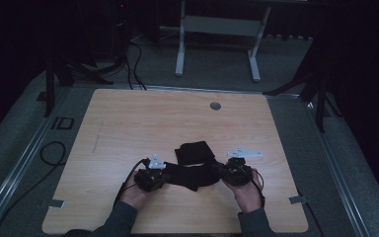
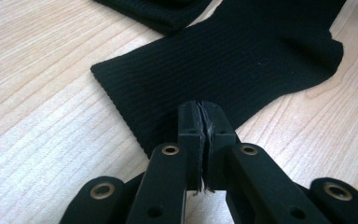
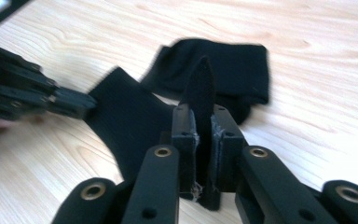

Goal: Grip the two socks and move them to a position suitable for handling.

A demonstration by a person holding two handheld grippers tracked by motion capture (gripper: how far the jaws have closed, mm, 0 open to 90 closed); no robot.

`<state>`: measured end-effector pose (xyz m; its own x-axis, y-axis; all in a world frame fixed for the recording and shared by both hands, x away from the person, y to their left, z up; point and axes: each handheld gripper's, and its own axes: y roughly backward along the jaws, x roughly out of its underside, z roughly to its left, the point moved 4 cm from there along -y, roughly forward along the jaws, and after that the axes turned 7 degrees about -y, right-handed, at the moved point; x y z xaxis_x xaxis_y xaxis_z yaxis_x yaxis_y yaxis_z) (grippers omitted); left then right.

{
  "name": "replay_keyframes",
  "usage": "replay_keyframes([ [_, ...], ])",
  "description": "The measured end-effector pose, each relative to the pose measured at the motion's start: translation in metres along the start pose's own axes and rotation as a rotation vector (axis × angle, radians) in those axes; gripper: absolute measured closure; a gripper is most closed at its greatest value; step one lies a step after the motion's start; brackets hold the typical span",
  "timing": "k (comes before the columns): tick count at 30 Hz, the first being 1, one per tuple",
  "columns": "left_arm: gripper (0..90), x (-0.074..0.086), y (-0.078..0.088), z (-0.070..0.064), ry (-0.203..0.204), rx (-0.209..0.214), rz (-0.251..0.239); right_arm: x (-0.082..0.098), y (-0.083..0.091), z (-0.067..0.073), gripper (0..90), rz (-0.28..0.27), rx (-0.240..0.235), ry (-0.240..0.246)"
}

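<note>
The left hand-held gripper [image 2: 204, 114] was squeezed tight on the black cloth's [image 2: 242, 60] edge at 9 o'clock. The right hand-held gripper [image 3: 204, 116] pinched its fold at 3 o'clock.

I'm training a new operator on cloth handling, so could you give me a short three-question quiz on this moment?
1. True or false: the left gripper is shut on the edge of the black knitted cloth.
2. What is pinched upright between the pads of the right gripper? A) a cable B) a fold of the black cloth C) nothing
3. What surface does the cloth lie on?

Key:
1. True; the jaws stand closed with the cloth's edge between them.
2. B; a ridge of cloth rises between the pads.
3. A light wooden table.
</note>
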<state>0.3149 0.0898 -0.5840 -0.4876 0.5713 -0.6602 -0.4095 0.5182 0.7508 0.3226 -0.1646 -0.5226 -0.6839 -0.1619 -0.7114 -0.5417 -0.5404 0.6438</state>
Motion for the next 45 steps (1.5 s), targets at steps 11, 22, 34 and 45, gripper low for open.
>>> replay_keyframes([
  [11,87.9,0.001,0.002,0.002,-0.065,-0.014,0.014,-0.004,0.021,-0.029,64.0,-0.033,0.119,-0.042],
  [22,81.0,0.004,0.008,0.017,-0.031,-0.053,0.013,-0.005,0.005,-0.021,59.1,-0.001,0.093,0.019],
  [34,77.2,0.005,0.008,0.02,-0.007,-0.052,0.002,-0.019,-0.028,-0.003,59.1,0.04,0.029,0.07],
  [45,77.3,0.005,0.007,0.021,-0.007,-0.055,0.0,-0.042,-0.075,0.03,58.9,0.089,0.001,0.175],
])
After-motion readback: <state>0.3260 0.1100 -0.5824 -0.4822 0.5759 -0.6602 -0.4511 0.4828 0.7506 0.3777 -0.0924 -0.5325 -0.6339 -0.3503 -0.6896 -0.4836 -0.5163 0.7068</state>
